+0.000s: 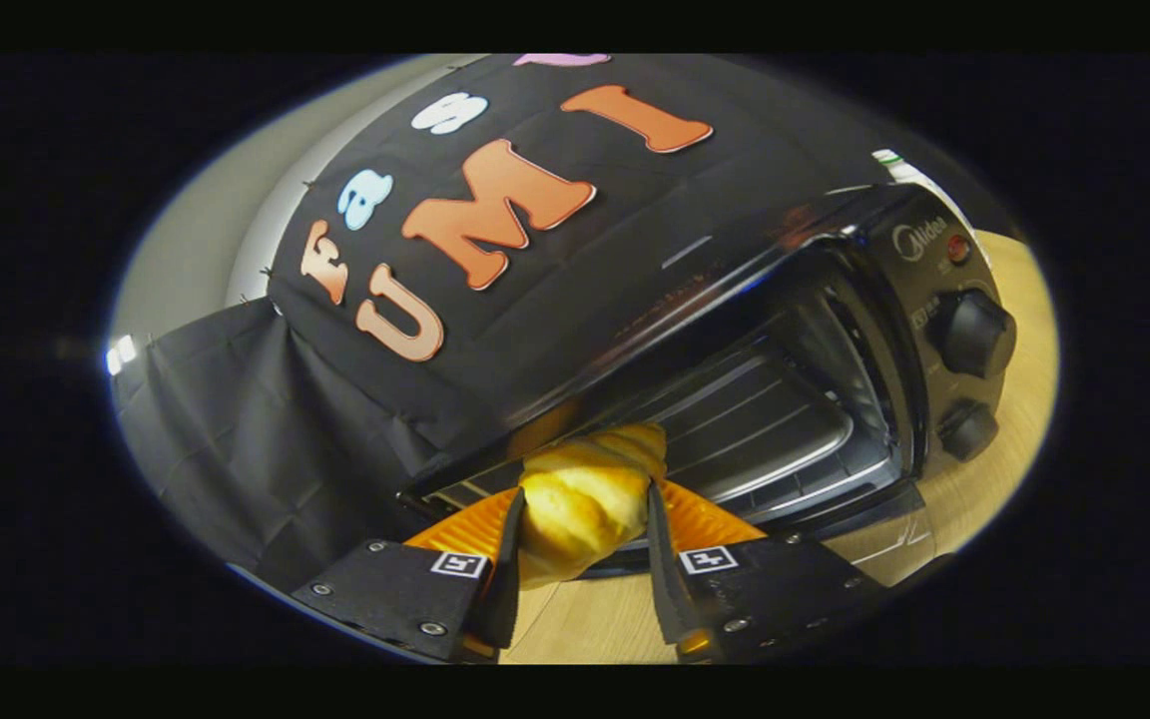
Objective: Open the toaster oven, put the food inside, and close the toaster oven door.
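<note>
- Between the fingers, at 12 o'clock from the gripper: one croissant, clamped from both sides, a finger pressing on each flank. Its far end pokes past the fingertips toward the oven mouth.
- Toaster oven sits beyond the fingers, roughly 1–2 o'clock. Its door is already dropped open and the wire rack inside is exposed. Croissant tip is right at the front edge of the cavity; can't tell if it's crossed the threshold yet.
- Handling, my read: light, soft, flaky crust, so it will dent or shed crumbs if squeezed harder. Not slippery. Surface looks glossy, but the ridged shape gives the pads purchase.
- Grip point: mid-body across the thick part, as it is now, looks right. The tapered ends would likely tear or pivot.
- Release advice: set it flat on the rack before parting the fingers. A drop from height would probably roll it on the bars.
- Door next: stiff hinged panel, likely light. Push up from its outer lip, not the glass centre.
- Count: 1 croissant, 1 toaster oven, 1 rack visible, 2 knobs on the right-hand panel, 1 red indicator lamp above them, 1 gripper with 2 fingers.
- Wooden table under everything.
</note>
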Demonstrator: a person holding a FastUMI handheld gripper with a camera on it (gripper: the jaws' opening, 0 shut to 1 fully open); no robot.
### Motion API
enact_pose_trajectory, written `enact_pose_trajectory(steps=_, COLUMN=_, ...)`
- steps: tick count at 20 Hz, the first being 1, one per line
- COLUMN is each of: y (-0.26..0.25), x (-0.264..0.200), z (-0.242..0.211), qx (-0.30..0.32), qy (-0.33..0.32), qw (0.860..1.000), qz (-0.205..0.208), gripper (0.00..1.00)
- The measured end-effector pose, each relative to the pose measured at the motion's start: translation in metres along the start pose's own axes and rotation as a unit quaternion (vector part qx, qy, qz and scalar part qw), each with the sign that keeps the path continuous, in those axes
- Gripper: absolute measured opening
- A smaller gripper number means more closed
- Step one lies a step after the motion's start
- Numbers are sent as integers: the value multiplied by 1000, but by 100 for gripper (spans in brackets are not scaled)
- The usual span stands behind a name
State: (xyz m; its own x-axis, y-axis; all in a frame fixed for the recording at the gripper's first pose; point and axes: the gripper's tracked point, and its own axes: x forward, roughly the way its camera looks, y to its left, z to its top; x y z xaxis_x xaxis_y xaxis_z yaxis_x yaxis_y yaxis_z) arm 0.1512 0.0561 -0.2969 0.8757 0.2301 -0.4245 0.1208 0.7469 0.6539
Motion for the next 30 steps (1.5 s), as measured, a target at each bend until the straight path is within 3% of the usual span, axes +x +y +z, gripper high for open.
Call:
enact_pose_trajectory(steps=6, y=-34, x=23, z=17, qx=-68, qy=-22, qw=996, qz=-58, gripper=55)
enact_pose_trajectory(steps=10, y=-45, x=29, z=15, qx=-192, qy=-28, qw=974, qz=-117, gripper=72)
enact_pose_trajectory(steps=12, y=-47, x=30, z=12, qx=-224, qy=-33, qw=965, qz=-132, gripper=79)
enact_pose_trajectory(steps=16, y=-44, x=26, z=9, qx=-221, qy=-24, qw=965, qz=-136, gripper=90)
enact_pose_trajectory(steps=19, y=-37, x=8, z=21, qx=-252, qy=-39, qw=956, qz=-145, gripper=99)
enact_pose_trajectory(steps=30, y=-3, x=-103, z=3, qx=-292, qy=-14, qw=951, qz=-105, gripper=99)
